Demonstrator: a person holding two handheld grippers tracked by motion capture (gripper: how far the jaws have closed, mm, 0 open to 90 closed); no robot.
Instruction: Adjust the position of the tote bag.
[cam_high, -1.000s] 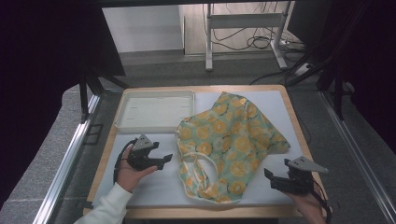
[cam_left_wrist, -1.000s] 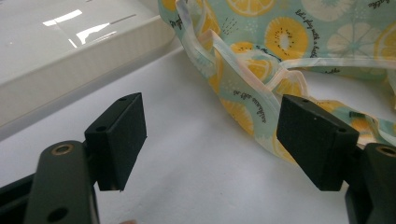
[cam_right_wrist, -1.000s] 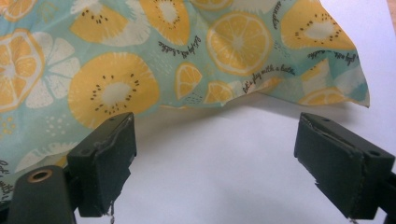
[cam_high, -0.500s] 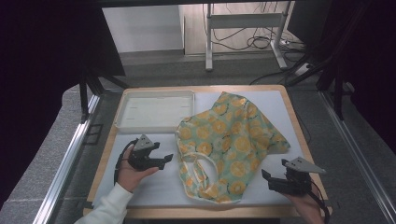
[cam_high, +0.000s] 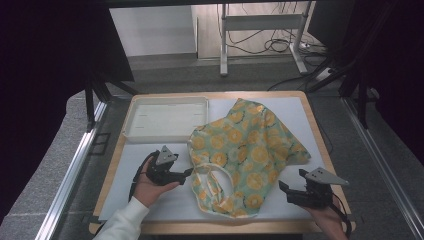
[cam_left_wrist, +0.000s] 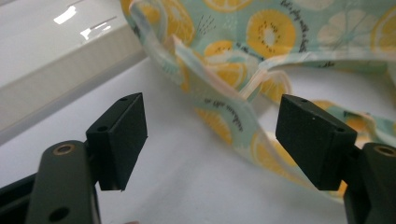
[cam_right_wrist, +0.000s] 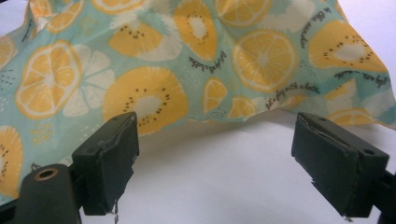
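A mint-green garment printed with orange and kiwi slices lies crumpled on the white mat, right of centre. Its folded strap edge rises just ahead of my left gripper, which stands open a short way from the cloth. In the high view that left gripper sits at the garment's left edge. My right gripper is near the front right, open, close to the garment's lower right hem. Nothing lies between the right gripper jaws but bare mat.
A shallow white tray stands at the back left of the wooden table, its rim close to my left gripper. Bare white mat lies along the front. Dark frame posts flank the table.
My right gripper has edged slightly left toward the garment's hem. The left gripper has hardly moved, and the garment lies as before.
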